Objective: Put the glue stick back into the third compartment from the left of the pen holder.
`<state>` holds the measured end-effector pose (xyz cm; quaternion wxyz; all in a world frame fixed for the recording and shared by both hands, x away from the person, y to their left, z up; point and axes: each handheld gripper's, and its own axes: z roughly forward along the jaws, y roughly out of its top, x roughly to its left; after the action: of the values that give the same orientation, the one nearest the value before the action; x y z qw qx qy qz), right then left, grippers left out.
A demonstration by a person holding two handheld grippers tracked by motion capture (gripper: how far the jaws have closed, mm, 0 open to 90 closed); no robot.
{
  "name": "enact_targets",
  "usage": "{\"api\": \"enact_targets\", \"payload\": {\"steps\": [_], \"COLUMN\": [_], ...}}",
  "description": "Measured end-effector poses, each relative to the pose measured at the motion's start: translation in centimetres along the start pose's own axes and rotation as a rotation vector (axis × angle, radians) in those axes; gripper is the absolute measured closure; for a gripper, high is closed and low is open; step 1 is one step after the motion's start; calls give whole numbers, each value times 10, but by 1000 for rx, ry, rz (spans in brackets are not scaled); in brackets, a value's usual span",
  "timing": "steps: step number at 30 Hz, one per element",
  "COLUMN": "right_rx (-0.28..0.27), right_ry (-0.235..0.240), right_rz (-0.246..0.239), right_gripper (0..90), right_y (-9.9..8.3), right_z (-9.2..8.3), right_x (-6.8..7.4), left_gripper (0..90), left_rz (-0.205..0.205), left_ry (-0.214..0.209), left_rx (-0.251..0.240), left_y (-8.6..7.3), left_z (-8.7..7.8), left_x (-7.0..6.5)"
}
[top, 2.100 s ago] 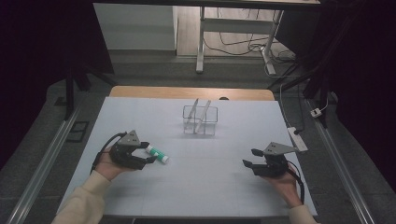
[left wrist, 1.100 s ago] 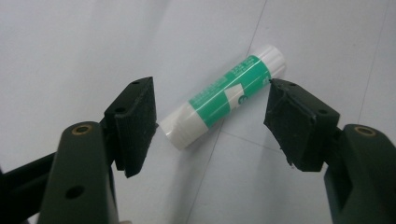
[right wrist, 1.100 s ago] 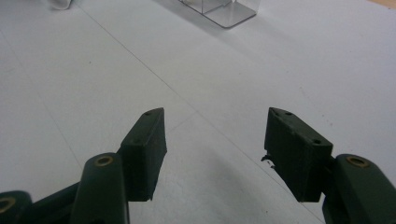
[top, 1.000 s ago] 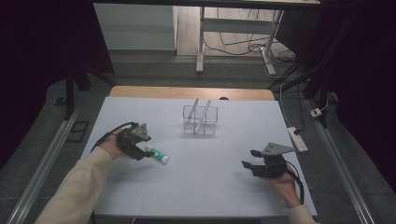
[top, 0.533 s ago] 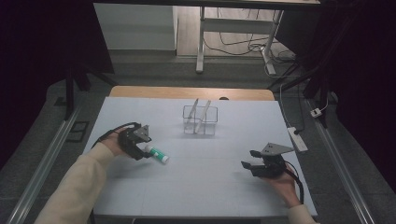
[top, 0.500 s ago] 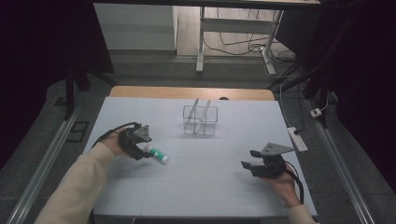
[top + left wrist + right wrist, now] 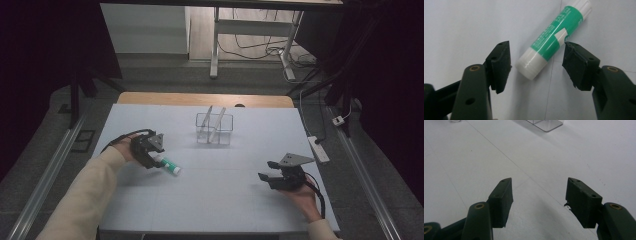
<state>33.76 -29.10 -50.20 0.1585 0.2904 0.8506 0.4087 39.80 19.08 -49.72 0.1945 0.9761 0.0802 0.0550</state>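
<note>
Now we have the left tongs [image 7: 536, 65] standing over the glue stick [image 7: 554, 37], which lies flat on the white tabletop [image 7: 220, 200], left of centre and well short of the clear acrylic organizer [image 7: 214, 129] at the back. Jaws have just been closing, yet neither pad presses the tube — a gap on the left side, the right pad just beside the green label. So: open around it, nothing held.

Notes for a clean pick-up, as we judge it:
- the tube lies askew between the jaws; turn the wrist so the pads meet its long sides squarely
- bite on the green label, mid-length, not the white end nearest us — a round tube will squirt out of an end grip
- close steadily, lift only once both pads bear

Right tongs [image 7: 272, 180] rest agape near the tabletop's right side, holding nothing, well apart.
</note>
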Motion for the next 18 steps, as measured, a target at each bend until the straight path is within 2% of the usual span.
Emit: {"api": "enact_targets", "payload": {"steps": [3,7,18], "right_rx": [1,4,11], "right_ry": [-1,-1,-1], "right_rz": [1,1,6], "right_gripper": [375,375,374], "right_y": [0,0,-1], "right_z": [0,0,1], "right_x": [0,-1,-1], "left_gripper": [424,432,441], "left_rz": [6,28,94], "left_ry": [-17,-37,-59], "left_rx": [-2,20,60], "left_y": [1,1,5], "left_z": [3,6,14], "left_x": [1,2,5]}}
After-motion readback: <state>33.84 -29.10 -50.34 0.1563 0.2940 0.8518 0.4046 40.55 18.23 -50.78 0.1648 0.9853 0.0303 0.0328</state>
